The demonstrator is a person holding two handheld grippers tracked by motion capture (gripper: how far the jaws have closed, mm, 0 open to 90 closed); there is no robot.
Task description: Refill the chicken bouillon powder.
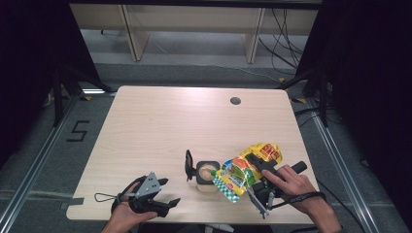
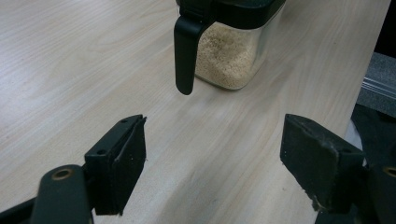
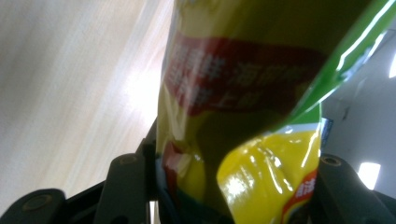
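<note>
A glossy yellow-and-green snack bag (image 1: 245, 167) with a red label is clamped in the right claw (image 1: 256, 171), tipped over a clear square jar (image 1: 207, 173). The jar stands upright on the surface (image 1: 160, 126), its black lid flipped open, with pale granules inside.

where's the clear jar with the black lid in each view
High view: the jar stands near the table's front edge, right of middle, its open top under the tilted yellow bag.
Left gripper view: top middle, beyond the open jaws, its black handle hanging at its left.
Right gripper view: I cannot find the jar; the bag sits close between the jaws.
Shared landmark: the pale wooden tabletop.
</note>
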